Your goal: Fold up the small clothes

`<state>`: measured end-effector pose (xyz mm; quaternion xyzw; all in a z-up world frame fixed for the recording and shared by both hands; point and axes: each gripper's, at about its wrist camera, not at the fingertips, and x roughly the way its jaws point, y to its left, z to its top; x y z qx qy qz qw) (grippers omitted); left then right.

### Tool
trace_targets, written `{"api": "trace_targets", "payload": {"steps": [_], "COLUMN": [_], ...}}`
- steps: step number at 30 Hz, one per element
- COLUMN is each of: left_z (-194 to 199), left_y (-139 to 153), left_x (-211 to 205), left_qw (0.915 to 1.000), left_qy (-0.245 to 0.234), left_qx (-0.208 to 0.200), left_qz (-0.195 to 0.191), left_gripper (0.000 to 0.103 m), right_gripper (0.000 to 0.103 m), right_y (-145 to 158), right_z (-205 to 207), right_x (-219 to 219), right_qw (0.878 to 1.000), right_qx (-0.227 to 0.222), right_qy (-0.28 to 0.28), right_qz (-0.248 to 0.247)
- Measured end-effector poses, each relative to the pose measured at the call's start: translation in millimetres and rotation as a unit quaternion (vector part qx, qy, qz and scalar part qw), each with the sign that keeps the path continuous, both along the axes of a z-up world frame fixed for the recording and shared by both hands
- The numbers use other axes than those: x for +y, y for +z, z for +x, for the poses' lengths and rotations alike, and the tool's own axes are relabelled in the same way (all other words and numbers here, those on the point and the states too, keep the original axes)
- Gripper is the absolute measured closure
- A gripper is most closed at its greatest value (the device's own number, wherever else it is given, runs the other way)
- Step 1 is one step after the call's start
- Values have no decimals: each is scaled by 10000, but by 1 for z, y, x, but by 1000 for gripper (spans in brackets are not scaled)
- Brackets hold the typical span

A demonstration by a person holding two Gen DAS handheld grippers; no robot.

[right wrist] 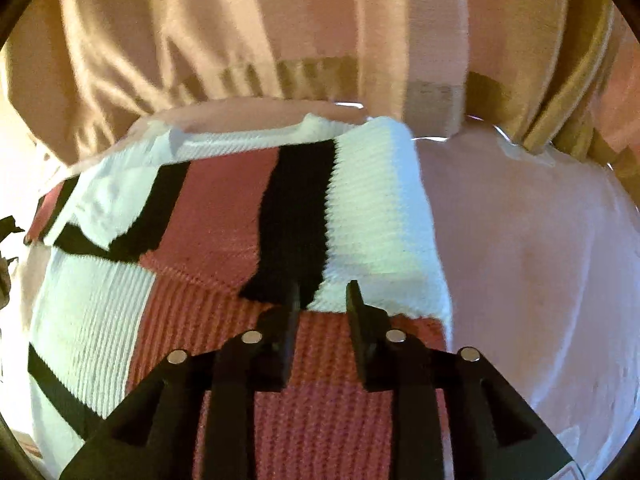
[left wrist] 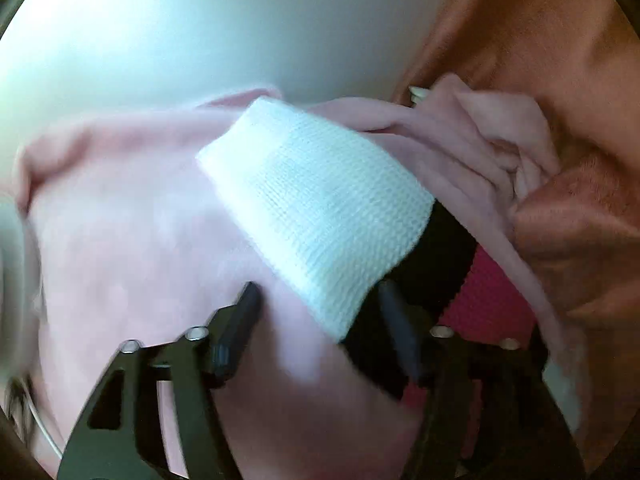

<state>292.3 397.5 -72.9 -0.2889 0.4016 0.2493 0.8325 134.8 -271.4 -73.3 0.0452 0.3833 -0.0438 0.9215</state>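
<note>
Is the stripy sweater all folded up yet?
Not quite. A sleeve already lies folded over the pink, black and white sweater. Both the right gripper and the left gripper are open above it, holding nothing. The rest of the sweater looks unfolded.

Two grippers are seen: one left gripper (left wrist: 316,300) and one right gripper (right wrist: 322,294). Two black fingers (right wrist: 290,320) are counted on each gripper. One knitted sweater (right wrist: 224,280) with pink, black and white blocks is seen, and one white cuff (left wrist: 320,216) of it is shown in the left wrist view. One pale pink cloth (left wrist: 132,232) is spread under it. One tan top (right wrist: 200,32), worn by one person, is seen behind the table.
</note>
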Motion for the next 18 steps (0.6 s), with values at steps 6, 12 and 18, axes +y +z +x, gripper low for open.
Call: {"api": "trace_targets", "payload": {"steps": [6, 12, 18], "left_z": [19, 5, -38], "left_y": [25, 115, 117], "left_x": [-21, -163, -352], "left_qw": [9993, 9729, 9250], "left_qy": [-56, -1477, -3432], "left_qx": [-380, -1414, -1471], "left_qz": [47, 1076, 703], "left_gripper": [95, 95, 92], "right_gripper": [73, 70, 68], "right_y": [-4, 10, 27], "right_z": [2, -3, -13], "right_x": [8, -4, -15], "right_qw": [9997, 9999, 9991], "right_qx": [42, -114, -323], "right_qy": [92, -20, -166], "right_qz": [-231, 20, 200]}}
